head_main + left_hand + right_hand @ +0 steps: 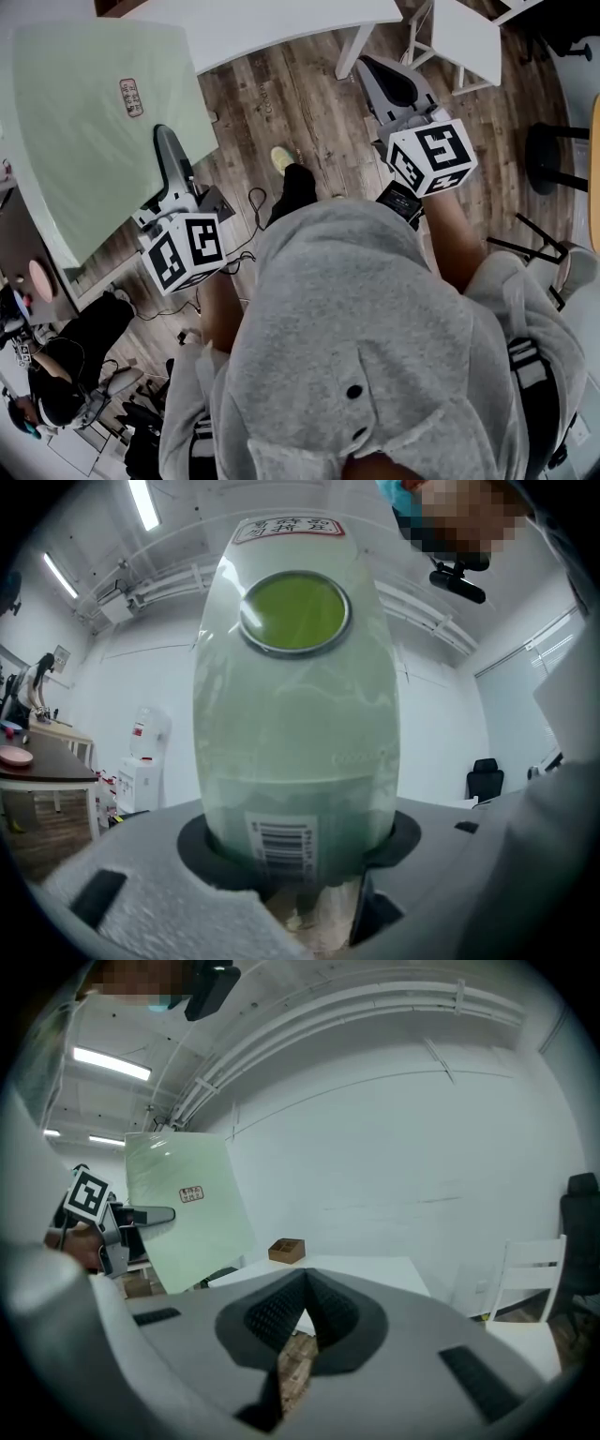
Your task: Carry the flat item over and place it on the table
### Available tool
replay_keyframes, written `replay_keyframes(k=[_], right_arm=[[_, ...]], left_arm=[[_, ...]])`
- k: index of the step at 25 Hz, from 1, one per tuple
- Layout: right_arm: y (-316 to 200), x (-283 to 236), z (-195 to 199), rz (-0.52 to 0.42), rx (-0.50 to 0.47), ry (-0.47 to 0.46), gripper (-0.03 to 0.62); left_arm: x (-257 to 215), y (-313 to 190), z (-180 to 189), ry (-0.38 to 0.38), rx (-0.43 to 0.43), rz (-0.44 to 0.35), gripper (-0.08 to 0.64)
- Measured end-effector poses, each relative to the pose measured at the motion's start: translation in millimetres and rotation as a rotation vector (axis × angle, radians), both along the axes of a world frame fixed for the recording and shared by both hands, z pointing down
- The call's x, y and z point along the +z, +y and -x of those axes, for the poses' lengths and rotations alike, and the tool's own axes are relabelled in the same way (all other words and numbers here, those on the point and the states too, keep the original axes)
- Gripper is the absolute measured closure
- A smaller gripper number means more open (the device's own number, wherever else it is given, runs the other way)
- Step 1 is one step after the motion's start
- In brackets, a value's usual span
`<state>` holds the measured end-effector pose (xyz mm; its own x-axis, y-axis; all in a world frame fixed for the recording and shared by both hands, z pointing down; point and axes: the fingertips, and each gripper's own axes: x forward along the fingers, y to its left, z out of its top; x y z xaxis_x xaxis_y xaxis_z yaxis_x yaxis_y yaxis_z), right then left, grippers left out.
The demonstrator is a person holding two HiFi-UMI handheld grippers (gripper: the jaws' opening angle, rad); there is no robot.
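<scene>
Though cropped at the head view's left edge, large pale green translucent flat sheet above brown wooden plank floor, near edge clamped in left gripper, lower jaw hidden beneath; right gripper well apart, closed, empty.

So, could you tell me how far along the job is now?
Done: the green sheet is picked up, clamped in the left gripper. In hand: it hangs over the wood floor, right gripper empty. Left: laying it on the white table.
</scene>
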<state>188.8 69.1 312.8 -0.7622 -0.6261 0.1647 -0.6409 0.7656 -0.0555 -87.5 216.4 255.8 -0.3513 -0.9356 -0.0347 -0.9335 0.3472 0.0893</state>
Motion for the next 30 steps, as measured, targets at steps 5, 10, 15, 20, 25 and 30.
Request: replay_keyframes(k=[5,10,15,20,25,30], right_arm=[[-22.0,-4.3,34.8,0.009,-0.009,-0.003,0.567],[-37.9,-9.7,68.0,0.000,-0.022,0.015,0.566],[-56.8,-11.4,97.3,0.000,-0.031,0.032,0.568],[-67.3,-10.2,117.6,0.004,-0.029,0.041,0.568],[-78.6,-9.7,139.9,0.010,-0.028,0.055,0.567],[-98.6,-8.7,164.6,0.020,-0.024,0.066,0.566]], left_arm=[[0.8,-21.8,33.0,0.006,-0.003,0.013,0.282],[3.3,-41.3,60.0,0.022,0.005,0.019,0.282],[7.6,-63.4,84.8,0.029,0.013,0.028,0.282],[11.4,-75.2,104.5,0.036,0.018,0.031,0.282],[13.4,-89.5,125.9,0.039,0.030,0.036,0.282],[16.9,-114.7,151.2,0.049,0.044,0.043,0.282]])
